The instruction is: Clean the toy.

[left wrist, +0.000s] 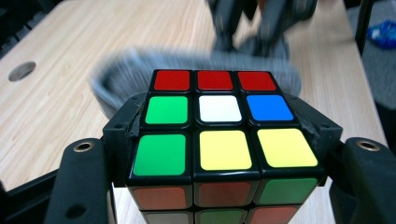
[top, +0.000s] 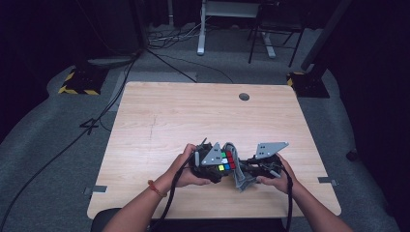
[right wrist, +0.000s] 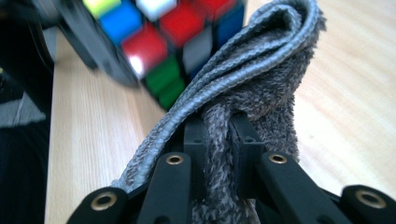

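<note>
Rubik's cube [left wrist: 219,140]: clamped between the left gripper [top: 205,164] fingers [left wrist: 79,186], held above the near middle of the pale wood worktop [top: 164,116]. Grey towel [right wrist: 252,93]: folded, pinched by the right gripper [top: 263,166] fingers [right wrist: 196,140], touching the cube. Surroundings: grey carpet [top: 43,140], floor cables [top: 72,140].

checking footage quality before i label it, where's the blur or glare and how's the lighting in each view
High view: the table is evenly lit, its surroundings nearly black, all sharp. Left gripper view: the cube is crisp, while the grey cloth and the right gripper behind it are smeared. Right gripper view: the cloth is sharp where the jaws pinch it, the cube is blurred, with a white glare spot on one red sticker.
</note>
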Tool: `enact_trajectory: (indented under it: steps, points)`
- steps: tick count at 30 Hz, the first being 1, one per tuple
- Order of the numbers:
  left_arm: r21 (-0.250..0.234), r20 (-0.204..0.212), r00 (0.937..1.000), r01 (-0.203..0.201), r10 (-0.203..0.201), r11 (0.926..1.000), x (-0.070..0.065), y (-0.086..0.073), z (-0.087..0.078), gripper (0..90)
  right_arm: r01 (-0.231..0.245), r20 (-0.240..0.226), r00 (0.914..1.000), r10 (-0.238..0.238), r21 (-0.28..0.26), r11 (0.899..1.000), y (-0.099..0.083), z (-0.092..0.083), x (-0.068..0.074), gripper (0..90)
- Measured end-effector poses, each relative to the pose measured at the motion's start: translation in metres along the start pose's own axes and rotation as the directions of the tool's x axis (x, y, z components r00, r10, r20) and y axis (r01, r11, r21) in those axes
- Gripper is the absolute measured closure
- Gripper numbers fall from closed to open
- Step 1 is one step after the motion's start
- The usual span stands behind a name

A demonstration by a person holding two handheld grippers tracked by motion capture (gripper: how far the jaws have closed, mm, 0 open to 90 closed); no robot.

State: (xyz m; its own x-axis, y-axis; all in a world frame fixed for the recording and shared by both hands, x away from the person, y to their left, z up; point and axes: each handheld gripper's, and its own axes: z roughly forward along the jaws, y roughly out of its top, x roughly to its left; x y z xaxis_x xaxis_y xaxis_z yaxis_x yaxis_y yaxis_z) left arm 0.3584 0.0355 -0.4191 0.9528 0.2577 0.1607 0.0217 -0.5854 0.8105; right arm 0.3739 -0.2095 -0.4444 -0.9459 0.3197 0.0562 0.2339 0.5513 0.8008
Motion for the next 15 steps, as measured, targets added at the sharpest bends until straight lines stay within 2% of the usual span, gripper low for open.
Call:
enact_trajectory:
  steps: [2,5,8,10,11,12,14,15]
  points:
    - [-0.010,0.000,1.0000,0.006,-0.006,0.9999,0.001,-0.001,0.000,33.3,-0.001,-0.006,1.0000,0.001,-0.010,1.000,-0.001,0.002,0.000,80.0]
    - [-0.041,0.034,0.9980,0.055,-0.053,0.9977,0.006,-0.005,0.000,33.0,-0.010,-0.012,0.9999,0.009,-0.100,0.995,0.003,-0.009,0.000,80.1]
    - [-0.030,0.047,0.9972,0.060,-0.058,0.9978,0.007,-0.007,0.003,32.8,-0.018,-0.010,0.9998,0.016,-0.172,0.985,0.007,-0.022,0.001,80.2]
    - [0.003,0.048,0.9977,0.047,-0.047,0.9989,0.005,-0.007,0.008,32.4,-0.009,-0.009,0.9999,0.007,-0.202,0.979,0.010,-0.028,0.004,80.4]
    - [0.018,0.046,0.9985,0.028,-0.029,0.9994,0.002,-0.007,0.010,32.6,-0.005,-0.017,0.9999,0.001,-0.220,0.975,0.012,-0.030,0.006,80.5]
    - [0.027,0.047,0.9989,0.010,-0.011,0.9996,-0.002,-0.006,0.013,32.5,0.008,-0.019,0.9997,-0.013,-0.215,0.977,0.015,-0.030,0.009,80.5]
    - [0.073,0.042,0.9985,-0.037,0.034,0.9967,-0.009,-0.003,0.019,33.1,0.052,-0.005,0.9985,-0.054,-0.178,0.983,0.018,-0.026,0.018,80.5]
    - [0.081,0.036,0.9984,-0.047,0.045,0.9956,-0.011,-0.003,0.021,33.3,0.066,0.000,0.9977,-0.067,-0.161,0.985,0.018,-0.023,0.021,80.4]
